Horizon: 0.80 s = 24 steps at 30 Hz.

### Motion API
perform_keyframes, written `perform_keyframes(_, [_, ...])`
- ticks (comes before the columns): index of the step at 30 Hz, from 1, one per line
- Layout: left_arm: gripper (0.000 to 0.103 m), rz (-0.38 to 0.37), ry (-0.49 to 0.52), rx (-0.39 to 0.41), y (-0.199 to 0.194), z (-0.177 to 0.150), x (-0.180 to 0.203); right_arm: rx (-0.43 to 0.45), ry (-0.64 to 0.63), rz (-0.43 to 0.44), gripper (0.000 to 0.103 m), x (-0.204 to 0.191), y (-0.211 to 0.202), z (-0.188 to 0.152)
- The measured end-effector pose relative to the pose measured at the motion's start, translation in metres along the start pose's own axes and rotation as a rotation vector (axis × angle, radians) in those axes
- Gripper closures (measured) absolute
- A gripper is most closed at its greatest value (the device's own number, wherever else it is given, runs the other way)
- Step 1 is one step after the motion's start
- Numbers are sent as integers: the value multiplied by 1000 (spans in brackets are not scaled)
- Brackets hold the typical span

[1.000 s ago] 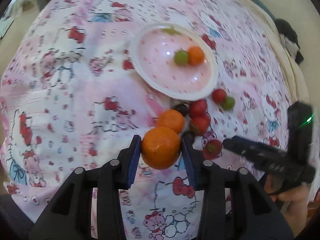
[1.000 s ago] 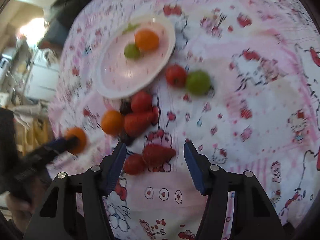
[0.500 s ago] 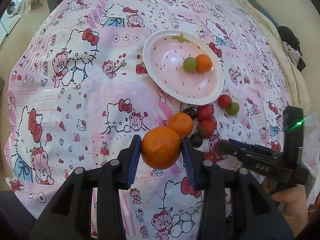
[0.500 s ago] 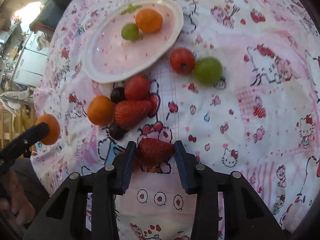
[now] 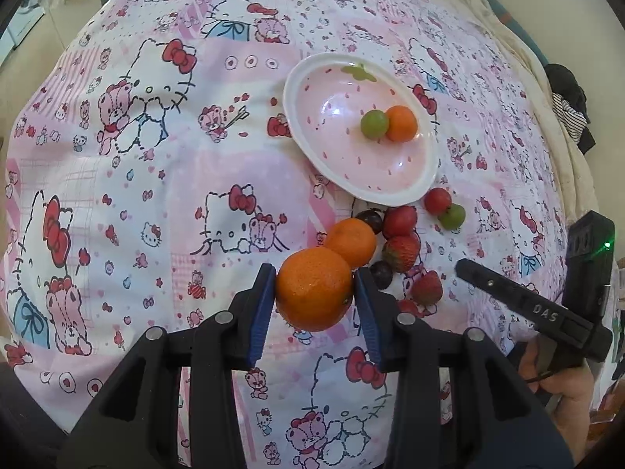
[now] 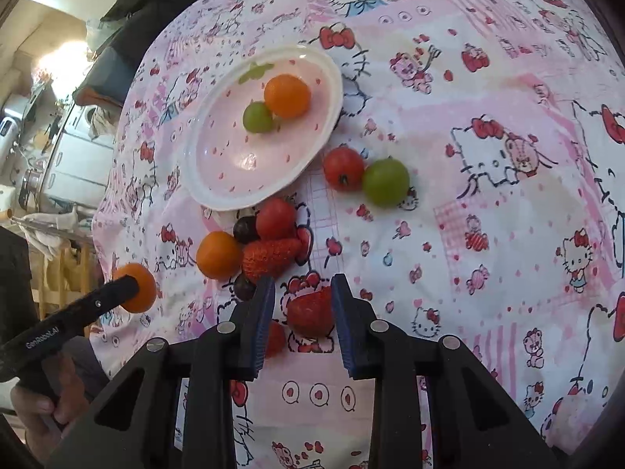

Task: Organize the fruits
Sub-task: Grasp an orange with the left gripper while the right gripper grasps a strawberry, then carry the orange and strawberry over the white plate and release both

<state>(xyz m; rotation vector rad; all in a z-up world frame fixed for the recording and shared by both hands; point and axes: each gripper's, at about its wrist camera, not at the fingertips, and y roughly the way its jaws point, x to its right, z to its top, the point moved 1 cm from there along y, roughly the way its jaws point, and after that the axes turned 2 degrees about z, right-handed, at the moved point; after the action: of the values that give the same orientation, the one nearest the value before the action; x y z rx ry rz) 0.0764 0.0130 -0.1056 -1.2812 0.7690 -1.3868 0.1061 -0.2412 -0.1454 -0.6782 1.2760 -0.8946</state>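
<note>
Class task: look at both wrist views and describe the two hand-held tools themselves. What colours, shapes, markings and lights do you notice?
Each tool is matte black plastic with two angular fingers, blue pads on their inner faces, and silver round bolt heads. The left tool carries white lettering along one arm, seen in the right wrist view. The right tool shows white letters "DAS" and a tall black block with a small green light, seen in the left wrist view. No cables or sleeves are visible.

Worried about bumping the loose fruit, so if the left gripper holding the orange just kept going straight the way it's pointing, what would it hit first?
Probably the second orange lying on the cloth: it sits just beyond the held orange in the left gripper. Depth is unclear; it might meet the tablecloth first.
</note>
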Motion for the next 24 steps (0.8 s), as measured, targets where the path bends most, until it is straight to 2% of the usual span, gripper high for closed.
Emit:
perform_keyframes(3, [66,0,-14,9,-1,1,-2,-3,63,40,62,9,-3,1])
perform_keyframes(4, [66,-1,-13,12,-1,1,-2,-10,75,39,52,10,-1,0])
perform_keyframes(6, [66,0,-7,16,-2,1,-1,-38,79,24,49,10,7,-2])
perform_keyframes(9, [66,-8,-12,15,-2,1,-1,-108,55,3,49,4,24,-8])
perform_keyframes(14, [66,-12,1,22,-3,1,3,-151,-40,-84,52,-10,44,-15])
perform_keyframes(16, [66,-14,5,23,-3,2,5,-145,-67,-106,68,-13,46,-14])
perform_keyframes(17, [66,-14,4,24,-3,2,5,-137,-70,-114,68,-13,45,-13])
perform_keyframes(20, [66,-8,1,27,-3,3,3,-119,-40,-69,68,-7,35,-11])
perform_keyframes(24, [66,0,-19,44,-7,6,-1,22,25,57,68,3,-8,1])
